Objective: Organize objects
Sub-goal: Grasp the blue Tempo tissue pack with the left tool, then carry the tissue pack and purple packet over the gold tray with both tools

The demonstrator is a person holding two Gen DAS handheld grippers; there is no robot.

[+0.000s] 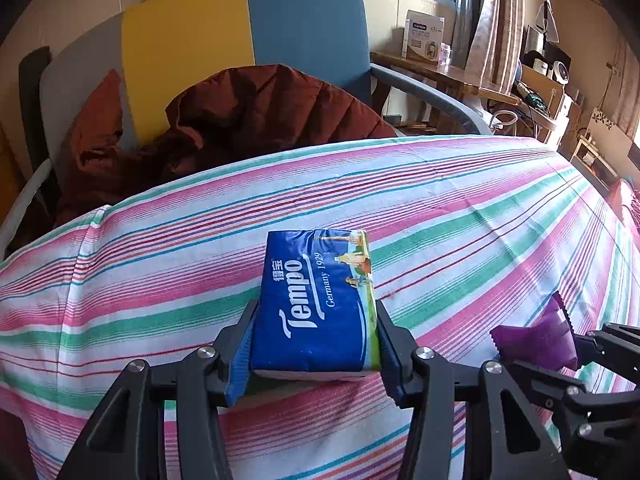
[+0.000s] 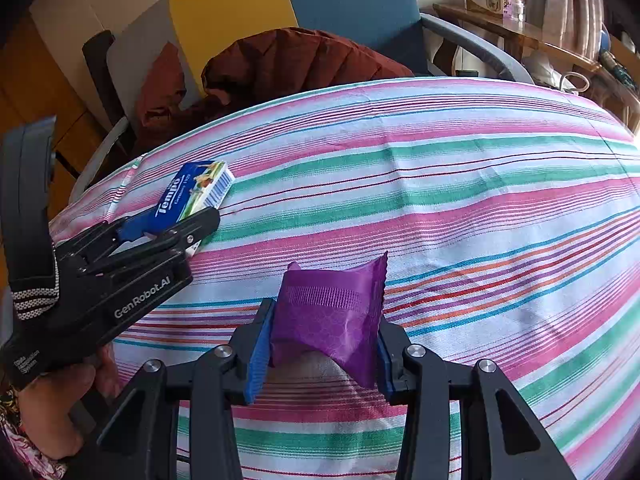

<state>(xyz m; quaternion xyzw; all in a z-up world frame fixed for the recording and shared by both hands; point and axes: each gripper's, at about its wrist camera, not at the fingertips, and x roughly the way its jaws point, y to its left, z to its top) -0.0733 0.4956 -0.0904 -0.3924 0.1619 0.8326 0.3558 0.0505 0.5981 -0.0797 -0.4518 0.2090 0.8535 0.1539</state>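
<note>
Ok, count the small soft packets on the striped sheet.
2: blue Tempo tissue packet between the left gripper's pads; crinkly purple packet clamped in the right gripper. None hidden, seemingly.

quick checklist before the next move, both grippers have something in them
1. Left gripper on the tissue pack: both blue pads sit against its sides. Ok.
2. Tissue pack clear of the striped sheet: its far end looks close to the cloth; lifted or resting, cannot tell.
3. Right gripper on the purple packet: squeezed between the pads. Ok.
4. Packet grip depth: held by its lower part, top sticks out and it looks crumpled. Ok, but soft.
5. Space between grippers: they are close side by side but apart. Ok.
6. Where the things should go: no bin or box in view. Cannot tell.
</note>
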